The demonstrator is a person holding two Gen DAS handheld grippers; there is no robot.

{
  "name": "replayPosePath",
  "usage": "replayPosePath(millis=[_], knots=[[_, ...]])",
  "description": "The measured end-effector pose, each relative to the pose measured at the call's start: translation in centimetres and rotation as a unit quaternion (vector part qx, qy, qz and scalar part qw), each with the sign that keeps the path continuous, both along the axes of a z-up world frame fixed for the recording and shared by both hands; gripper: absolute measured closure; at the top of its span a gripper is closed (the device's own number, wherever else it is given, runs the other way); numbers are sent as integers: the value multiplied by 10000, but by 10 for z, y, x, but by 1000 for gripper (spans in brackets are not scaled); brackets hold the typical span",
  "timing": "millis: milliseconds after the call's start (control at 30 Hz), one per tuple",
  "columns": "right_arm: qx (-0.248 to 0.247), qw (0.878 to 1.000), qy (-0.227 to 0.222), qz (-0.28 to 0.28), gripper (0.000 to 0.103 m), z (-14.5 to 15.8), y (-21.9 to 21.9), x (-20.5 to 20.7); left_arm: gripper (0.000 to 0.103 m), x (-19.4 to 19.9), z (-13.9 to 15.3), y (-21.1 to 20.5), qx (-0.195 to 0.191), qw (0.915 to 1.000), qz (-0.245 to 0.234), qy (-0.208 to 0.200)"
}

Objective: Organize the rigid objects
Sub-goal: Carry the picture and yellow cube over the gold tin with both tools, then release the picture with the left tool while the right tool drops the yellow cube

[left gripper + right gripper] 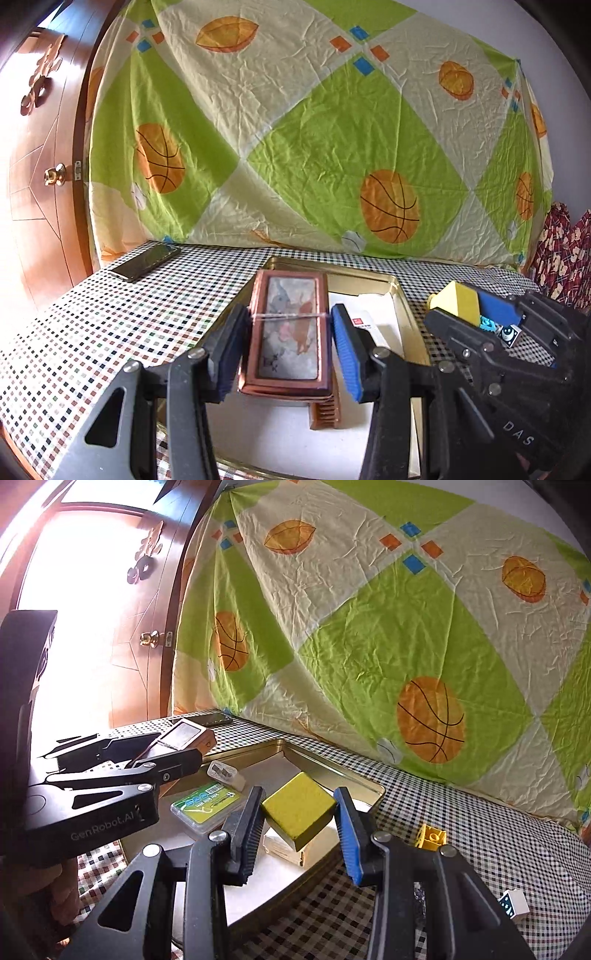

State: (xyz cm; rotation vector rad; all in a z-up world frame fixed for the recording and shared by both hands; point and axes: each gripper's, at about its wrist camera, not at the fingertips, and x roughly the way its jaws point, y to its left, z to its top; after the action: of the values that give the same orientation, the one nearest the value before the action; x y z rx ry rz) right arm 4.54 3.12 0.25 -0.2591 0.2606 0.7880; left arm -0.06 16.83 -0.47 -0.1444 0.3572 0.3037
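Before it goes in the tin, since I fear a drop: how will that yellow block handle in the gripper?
The yellow block looks stiff, with flat faces, so it probably won't roll. It sits cornerwise in the right gripper, so it might twist. Its matte surface likely isn't slippery.

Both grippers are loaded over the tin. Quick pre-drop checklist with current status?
1. Left gripper holding the framed box: ok, jaws clamp both sides.
2. Right gripper holding the yellow block: ok.
3. Both loads above the gold tin: ok.
4. Free floor in the tin: ok, bare patch beside the green card pack.
5. Clearance under the block: not ok, a pale box sits right below.
6. Strays outside the tin: not ok, yellow brick and white cube remain on the cloth.
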Motion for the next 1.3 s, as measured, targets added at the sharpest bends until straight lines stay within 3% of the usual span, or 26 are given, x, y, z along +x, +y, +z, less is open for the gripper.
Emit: replayPosePath(millis=[400,967,1000,1033,1067,1133,1200,1300], knots=[[-462,9972,550,191,62,-9,43,38,57,33,-6,28,-373,9965,-217,712],[-559,9953,778,103,62,-18,61,63,57,59,-14,41,-308,9907,-231,1303],[-552,9956,758,78,61,-18,61,63,57,59,-14,42,-303,9905,-219,1320],[-544,9957,744,69,55,-18,60,63,57,59,-14,42,-286,9908,-183,1309],[-524,9958,742,63,43,-17,59,62,54,59,-13,42,-258,9912,-130,1291],[-401,9971,640,-34,34,-13,50,58,44,56,-10,41,-214,9923,-41,1223],[-272,9977,607,-106,33,-7,38,55,28,51,-5,38,-186,9937,-13,1101],[-104,9984,516,-189,33,-1,7,49,25,43,5,26,-141,9960,-68,882]])
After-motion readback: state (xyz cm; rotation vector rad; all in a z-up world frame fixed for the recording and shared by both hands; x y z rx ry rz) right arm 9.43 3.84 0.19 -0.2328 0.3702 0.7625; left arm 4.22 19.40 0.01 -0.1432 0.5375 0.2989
